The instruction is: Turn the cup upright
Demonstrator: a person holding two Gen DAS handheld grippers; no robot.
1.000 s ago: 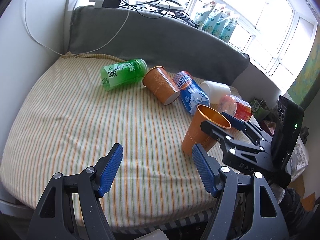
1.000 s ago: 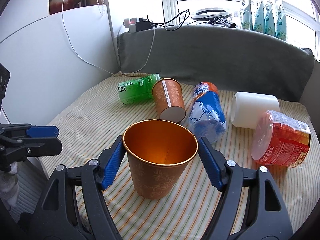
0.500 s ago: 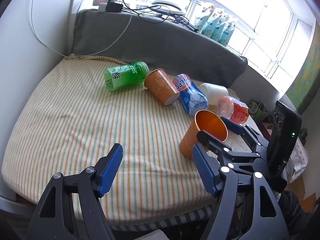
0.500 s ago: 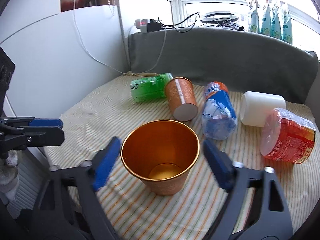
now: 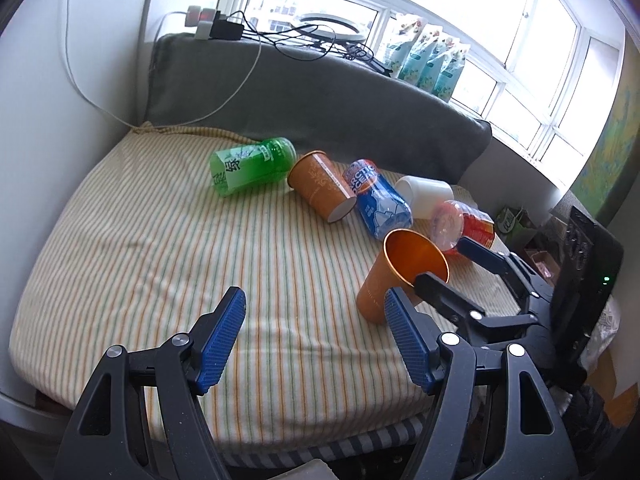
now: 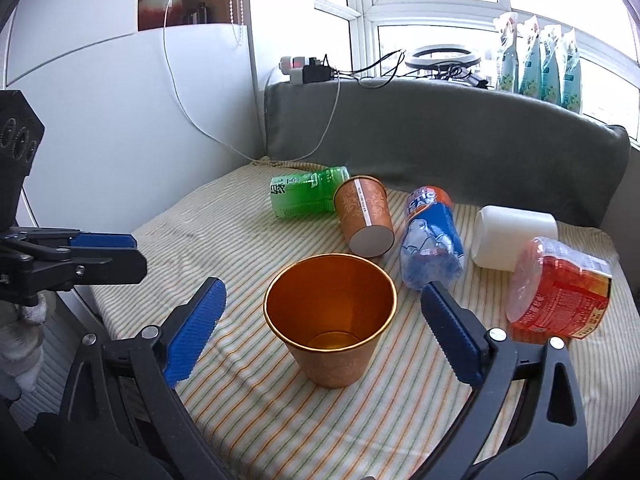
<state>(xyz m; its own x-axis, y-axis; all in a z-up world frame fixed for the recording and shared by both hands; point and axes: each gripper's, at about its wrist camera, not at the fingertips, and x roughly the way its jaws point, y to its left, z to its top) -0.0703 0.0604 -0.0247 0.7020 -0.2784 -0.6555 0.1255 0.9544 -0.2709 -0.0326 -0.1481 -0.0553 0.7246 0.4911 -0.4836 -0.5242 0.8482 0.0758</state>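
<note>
An orange cup stands upright, mouth up, on the striped cushion; it also shows in the left wrist view. My right gripper is open, its blue pads on either side of the cup and clear of it. A second orange cup lies on its side farther back, also in the left wrist view. My left gripper is open and empty over the cushion's front, left of the upright cup.
A green bottle, a blue bottle, a white cup and a red-labelled jar lie on their sides behind the cup. A grey backrest bounds the rear. A white wall is at left.
My right gripper has opened off the upright cup and drawn back. The cup stays standing. My left gripper has pulled back slightly.
</note>
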